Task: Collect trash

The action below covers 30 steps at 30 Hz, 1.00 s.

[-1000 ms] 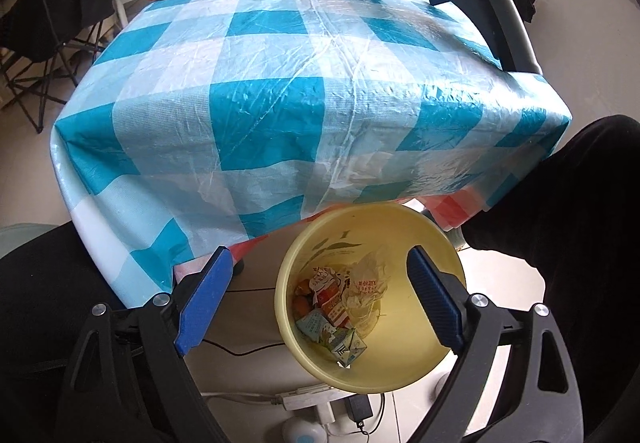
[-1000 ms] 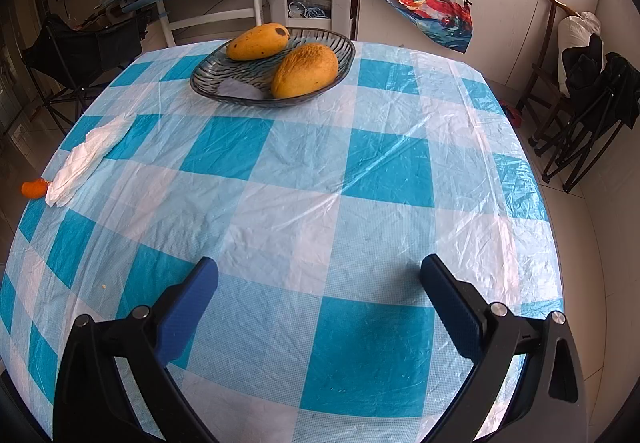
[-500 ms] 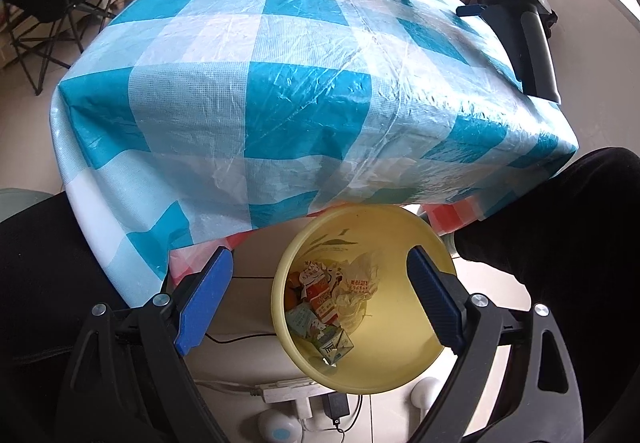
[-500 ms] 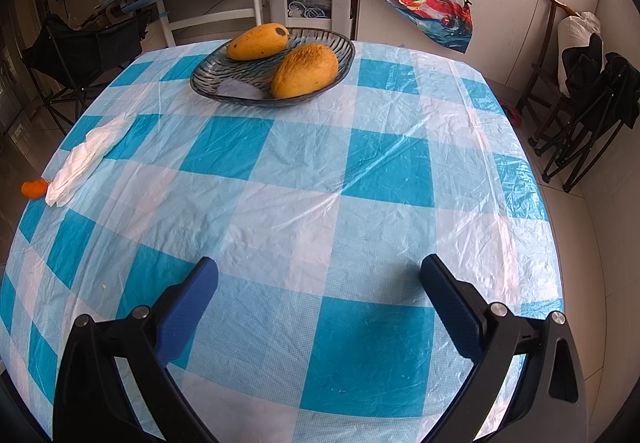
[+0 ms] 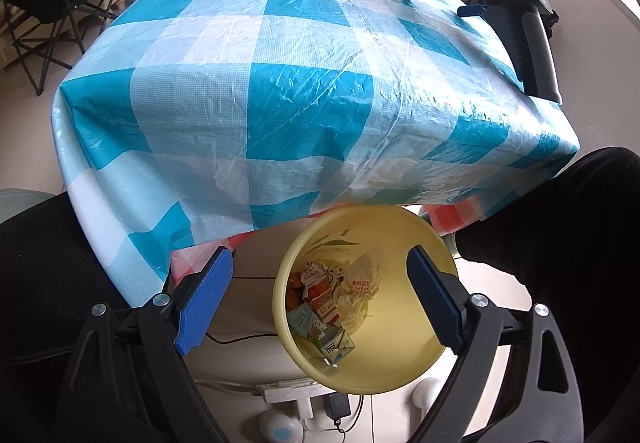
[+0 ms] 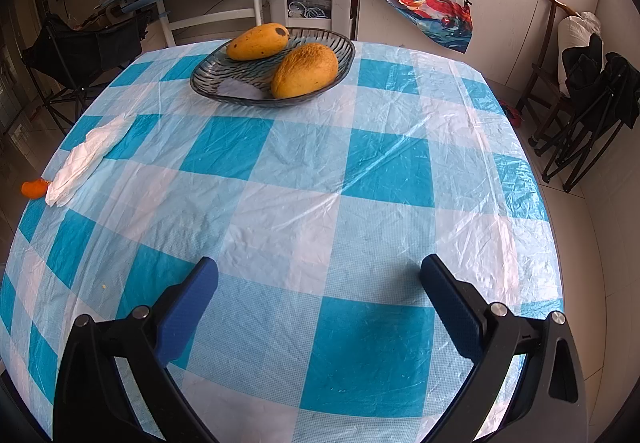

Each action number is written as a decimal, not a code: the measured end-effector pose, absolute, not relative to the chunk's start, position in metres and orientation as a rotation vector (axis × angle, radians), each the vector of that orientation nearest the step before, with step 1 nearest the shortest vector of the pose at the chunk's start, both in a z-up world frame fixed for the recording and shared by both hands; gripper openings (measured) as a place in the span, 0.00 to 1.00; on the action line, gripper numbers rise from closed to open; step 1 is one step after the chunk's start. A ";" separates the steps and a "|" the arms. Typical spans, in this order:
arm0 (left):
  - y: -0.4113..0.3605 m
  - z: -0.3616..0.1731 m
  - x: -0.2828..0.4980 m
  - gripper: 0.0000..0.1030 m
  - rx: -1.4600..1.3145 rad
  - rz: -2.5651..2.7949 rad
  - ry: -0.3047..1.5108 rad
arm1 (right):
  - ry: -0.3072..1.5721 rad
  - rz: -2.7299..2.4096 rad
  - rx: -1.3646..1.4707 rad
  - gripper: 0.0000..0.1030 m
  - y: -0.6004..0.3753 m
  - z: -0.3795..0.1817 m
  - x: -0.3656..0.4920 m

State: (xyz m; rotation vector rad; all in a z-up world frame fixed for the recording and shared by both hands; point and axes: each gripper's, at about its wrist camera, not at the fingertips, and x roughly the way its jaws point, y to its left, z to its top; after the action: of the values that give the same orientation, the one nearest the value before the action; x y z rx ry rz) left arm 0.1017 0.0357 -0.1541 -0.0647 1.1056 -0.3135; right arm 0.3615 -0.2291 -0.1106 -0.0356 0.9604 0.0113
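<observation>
Down below the counter's near edge, the left tool [image 5: 320, 299] hangs over a yellow bin [image 5: 404, 359] that stands on the floor, its blue fingers [image 5: 204, 299] spread wide apart with nothing between them. The bin's mouth sits mostly between the two fingers, and at its bottom lies the collected trash [image 5: 328, 303]: crumpled small cartons and wrappers (red, white and pale blue print, too small to read). Dark-clothed legs [image 5: 560, 227] of the person flank the bin on either side, and a white power strip [image 5: 288, 395] lies on the floor near it.

Up on the counter [image 6: 320, 171], covered in a blue-and-white checked plastic cloth, the right tool [image 6: 320, 303] points down at bare cloth, its fingers likewise wide apart and gripping nothing. Toward the far edge a grey glass dish [image 6: 224, 79] holds two mangoes [image 6: 304, 69]. At the left edge lies a crumpled white tissue [image 6: 88, 159], with a carrot [image 6: 35, 188] just beside it. In the left wrist view the right tool's black body shows above the counter's right side.
</observation>
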 end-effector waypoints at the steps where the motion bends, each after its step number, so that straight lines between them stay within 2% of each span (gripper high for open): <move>1: 0.035 -0.154 0.102 0.83 -0.064 -0.313 1.106 | 0.960 0.011 -0.036 0.94 -0.229 -0.111 0.361; 30: 0.038 -0.157 0.102 0.83 -0.066 -0.307 1.109 | 0.960 0.012 -0.036 0.94 -0.228 -0.111 0.360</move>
State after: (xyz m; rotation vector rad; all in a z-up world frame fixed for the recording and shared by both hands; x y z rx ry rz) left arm 0.1017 0.0376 -0.1573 -0.0665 1.1094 -0.3069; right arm 0.3601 -0.2282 -0.1111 -0.0360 0.9601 0.0115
